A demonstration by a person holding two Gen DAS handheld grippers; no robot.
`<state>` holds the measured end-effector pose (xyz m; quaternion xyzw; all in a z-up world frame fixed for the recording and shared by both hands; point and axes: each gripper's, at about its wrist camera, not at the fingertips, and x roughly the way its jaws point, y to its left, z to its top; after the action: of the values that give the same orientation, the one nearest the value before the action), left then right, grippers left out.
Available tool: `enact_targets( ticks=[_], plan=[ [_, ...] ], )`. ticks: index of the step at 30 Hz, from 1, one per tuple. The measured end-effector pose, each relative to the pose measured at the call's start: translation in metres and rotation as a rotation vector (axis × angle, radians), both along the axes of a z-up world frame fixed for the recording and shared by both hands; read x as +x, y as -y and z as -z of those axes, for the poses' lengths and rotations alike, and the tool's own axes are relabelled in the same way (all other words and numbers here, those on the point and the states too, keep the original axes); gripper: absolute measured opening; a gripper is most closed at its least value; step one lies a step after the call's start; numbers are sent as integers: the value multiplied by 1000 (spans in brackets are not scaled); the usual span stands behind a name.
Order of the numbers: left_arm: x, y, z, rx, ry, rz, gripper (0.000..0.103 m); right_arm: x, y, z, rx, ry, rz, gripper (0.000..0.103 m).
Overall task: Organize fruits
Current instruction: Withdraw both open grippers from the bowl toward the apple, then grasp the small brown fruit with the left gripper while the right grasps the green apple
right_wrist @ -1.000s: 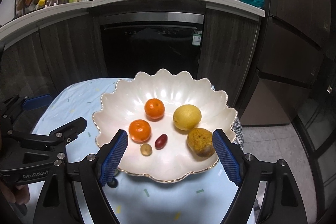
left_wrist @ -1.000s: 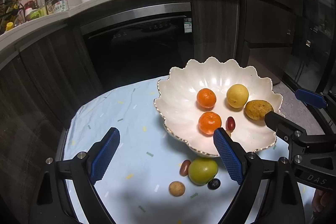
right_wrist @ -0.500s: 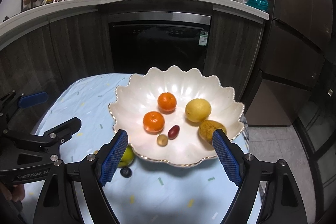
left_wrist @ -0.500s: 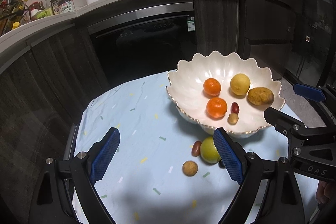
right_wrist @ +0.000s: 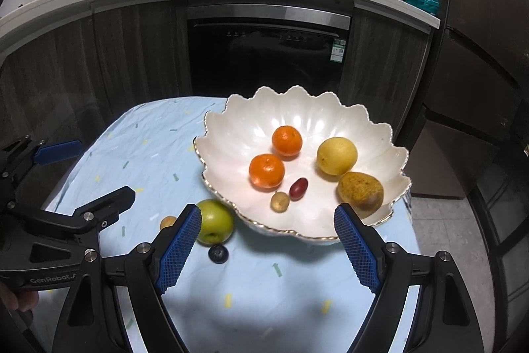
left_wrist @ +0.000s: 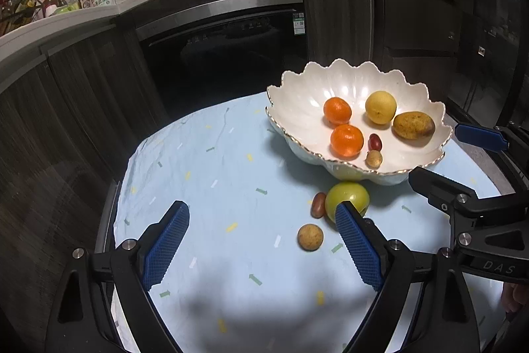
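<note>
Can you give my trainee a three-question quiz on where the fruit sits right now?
1. How many oranges lie in the white bowl?
2. True or false: the green apple lies inside the bowl.
3. Which is open with nothing between its fingers? A) left gripper only B) right gripper only C) both

Key:
1. Two: one orange behind the other orange.
2. False; it lies on the tablecloth beside the bowl.
3. C

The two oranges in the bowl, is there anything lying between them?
No. In the right wrist view the far orange and near orange sit apart, with bare bowl surface between.
</note>
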<state>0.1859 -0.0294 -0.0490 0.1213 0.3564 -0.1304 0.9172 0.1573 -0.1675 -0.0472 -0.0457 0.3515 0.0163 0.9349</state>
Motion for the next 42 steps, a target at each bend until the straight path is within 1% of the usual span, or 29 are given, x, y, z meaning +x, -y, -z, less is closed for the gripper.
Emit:
enact_targets(
  ticks=[10,20,26,32,33,35,38,42],
  plan=[
    [-1,-1,17,24,-15,36,90,0,-7,15,-13,-35,-20,83],
    [3,3,45,43,-65,97,85,2,-13,36,-7,-82,-35,82],
    [7,8,60,40,-103,122,78,8,-13,46,29,-120,-51,76],
    [10,15,67,21,-125,153,78,14,-17,49,56,-134,-70,76],
    [11,16,68,18,-128,156,77,15,-17,50,63,-137,-73,76],
    [14,18,69,17,-136,157,72,17,-17,50,74,-141,-75,76],
    [18,19,72,11,-152,151,70,22,-19,51,85,-147,-76,73],
    [19,19,74,-2,-166,153,65,28,-19,55,112,-176,-70,72]
  ],
)
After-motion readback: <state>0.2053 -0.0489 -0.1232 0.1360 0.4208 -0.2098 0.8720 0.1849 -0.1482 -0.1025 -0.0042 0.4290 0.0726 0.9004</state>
